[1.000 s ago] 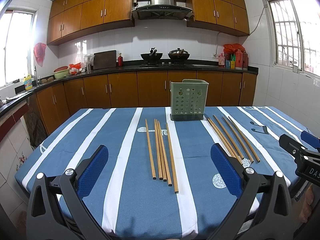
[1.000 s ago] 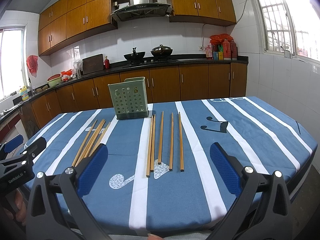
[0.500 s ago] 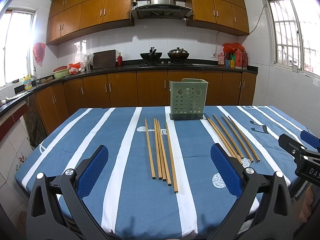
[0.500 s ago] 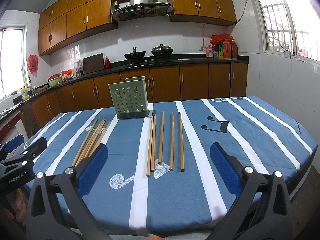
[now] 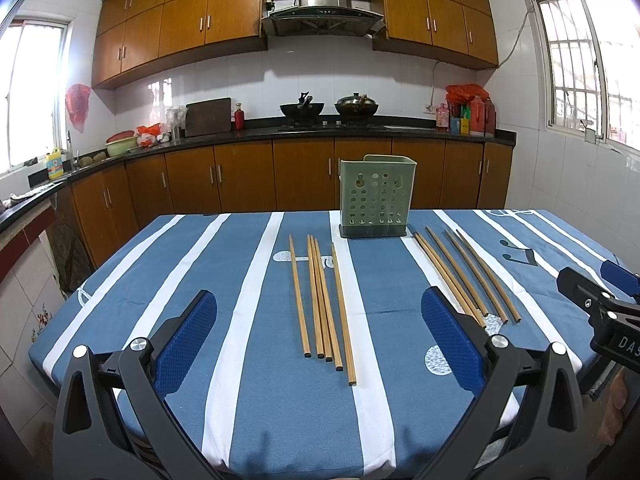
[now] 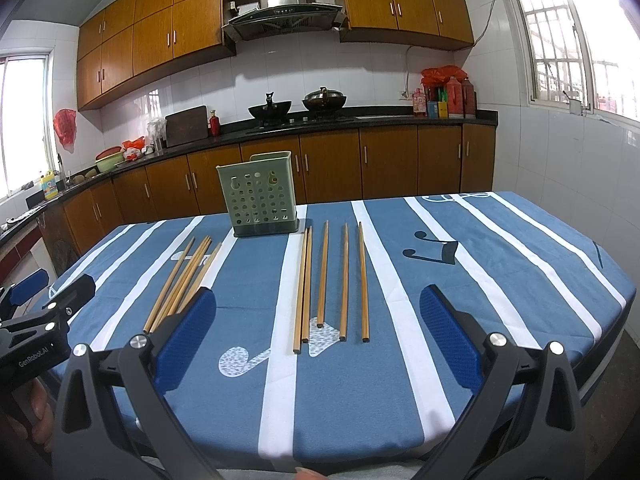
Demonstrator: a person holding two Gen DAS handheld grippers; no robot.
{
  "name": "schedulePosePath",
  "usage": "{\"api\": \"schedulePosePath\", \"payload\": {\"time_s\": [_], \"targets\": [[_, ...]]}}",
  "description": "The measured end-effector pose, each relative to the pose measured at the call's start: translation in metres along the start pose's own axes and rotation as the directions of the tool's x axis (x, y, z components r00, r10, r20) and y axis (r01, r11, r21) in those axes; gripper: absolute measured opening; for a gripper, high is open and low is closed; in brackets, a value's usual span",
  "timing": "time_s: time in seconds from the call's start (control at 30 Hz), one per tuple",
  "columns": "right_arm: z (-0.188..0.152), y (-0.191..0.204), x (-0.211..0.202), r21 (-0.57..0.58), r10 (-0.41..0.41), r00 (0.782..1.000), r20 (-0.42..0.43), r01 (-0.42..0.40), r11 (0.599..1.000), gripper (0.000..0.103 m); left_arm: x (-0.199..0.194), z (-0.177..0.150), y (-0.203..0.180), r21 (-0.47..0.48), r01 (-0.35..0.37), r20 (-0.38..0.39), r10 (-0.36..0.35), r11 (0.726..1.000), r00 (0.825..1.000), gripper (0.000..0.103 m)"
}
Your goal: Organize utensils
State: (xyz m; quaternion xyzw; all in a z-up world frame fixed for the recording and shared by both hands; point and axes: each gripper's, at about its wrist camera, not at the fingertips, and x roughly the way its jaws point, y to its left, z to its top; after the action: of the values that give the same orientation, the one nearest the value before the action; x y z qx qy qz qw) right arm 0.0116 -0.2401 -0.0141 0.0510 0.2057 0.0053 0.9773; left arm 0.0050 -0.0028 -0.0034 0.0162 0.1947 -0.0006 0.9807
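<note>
Left wrist view
Left claw [image 5: 320, 332]: spread wide and empty, hanging over the near edge of the surface, its blue pads [image 5: 452, 344] apart on either side of the left chopstick set.
Surface [image 5: 224, 280]: covered in a blue cloth with white stripes.
Green holder [image 5: 376, 197]: a perforated box standing upright at the far middle of the surface.
Left chopstick set [image 5: 322, 300]: five wooden sticks lying lengthwise, near and left of the green holder; the middle ones touch, the outer ones lie just beside them.
Right chopstick set [image 5: 464, 276]: five sticks fanning from the holder's right base toward the near right.
Right claw [image 5: 596, 284]: its tips show at the right edge; from here I cannot tell how far they gape.

Right wrist view
Right claw [image 6: 316, 328]: wide apart, holding nothing, low over the near edge of the surface [image 6: 500, 264].
Right chopstick set [image 6: 332, 280]: straight ahead between the pads; two sticks touch at the left, three lie separate to the right.
Left chopstick set [image 6: 184, 276]: angled at the left, its near ends partly hidden behind the left pad.
Green holder [image 6: 260, 196]: far, left of centre, just beyond both sets.
Left claw [image 6: 48, 292]: seen at the left edge, a person's fingers [image 6: 40, 412] below it.
</note>
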Motion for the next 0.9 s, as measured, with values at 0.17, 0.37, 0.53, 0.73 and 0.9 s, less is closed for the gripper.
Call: {"api": "schedulePosePath", "payload": {"time_s": [0.17,0.37,0.53,0.73,0.9], "targets": [[-0.001,-0.005,0.006,0.013,-0.012,0.999,-0.037,0.013,1.0,0.099,0.007,-0.002,0.007,-0.018,-0.02,-0.054,0.019,1.0,0.998,0.101],[-0.002,-0.018,0.044,0.037,-0.076,0.984,-0.161,0.083,0.996,0.099,0.039,-0.016,0.023,-0.051,-0.053,-0.17,0.044,0.997,0.985,0.101],[0.01,-0.031,0.08,0.051,-0.108,0.965,-0.24,0.123,0.991,0.086,0.063,-0.015,0.045,-0.068,-0.093,-0.255,0.073,0.993,0.964,0.101],[0.019,-0.041,0.141,0.066,-0.076,0.931,-0.356,0.106,0.992,0.055,0.087,-0.006,0.064,-0.073,-0.106,-0.31,0.078,0.992,0.948,0.101],[0.017,-0.042,0.183,0.05,-0.076,0.898,-0.434,0.108,0.993,0.034,0.108,0.002,0.067,-0.074,-0.082,-0.341,0.053,0.994,0.939,0.087]]}}
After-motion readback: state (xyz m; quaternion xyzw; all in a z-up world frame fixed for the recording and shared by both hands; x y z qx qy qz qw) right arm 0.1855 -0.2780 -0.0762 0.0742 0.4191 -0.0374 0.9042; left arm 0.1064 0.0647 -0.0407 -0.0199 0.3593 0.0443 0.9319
